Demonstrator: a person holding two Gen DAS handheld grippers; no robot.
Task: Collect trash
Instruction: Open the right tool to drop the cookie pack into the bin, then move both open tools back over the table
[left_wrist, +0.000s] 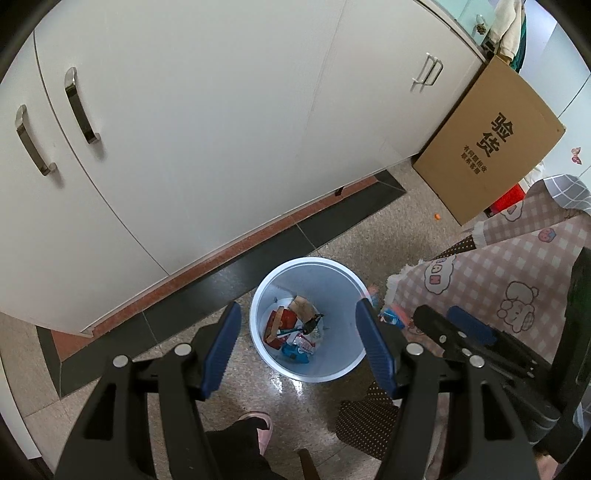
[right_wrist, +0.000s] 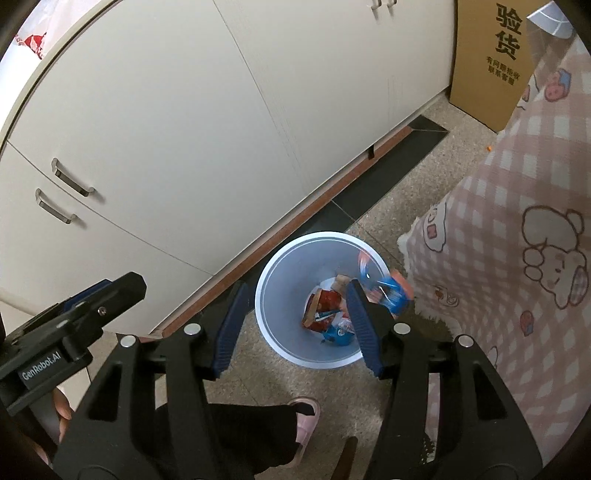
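Note:
A pale blue trash bin (left_wrist: 306, 261) (right_wrist: 322, 235) stands on the speckled floor by the cabinet base. Inside lie a red packet (left_wrist: 280, 325) (right_wrist: 325, 303), a blue packet (left_wrist: 295, 351) (right_wrist: 338, 336) and other scraps. My right gripper (right_wrist: 297, 288) hangs open above the bin with nothing between its pads. A blurred blue and orange wrapper (right_wrist: 388, 291) (left_wrist: 392, 318) is in the air just outside its right finger, over the bin's right rim. My left gripper (left_wrist: 298, 308) is open and empty above the bin. Each view shows the other gripper at its side (left_wrist: 439, 314) (right_wrist: 107, 291).
White cabinet doors (left_wrist: 192, 122) with metal handles rise behind the bin. A cardboard box (left_wrist: 491, 144) leans at the right. A pink checked cloth (right_wrist: 517, 240) hangs close to the bin's right side. A foot in a pink slipper (right_wrist: 304, 417) and a dotted mat (left_wrist: 365, 417) are near me.

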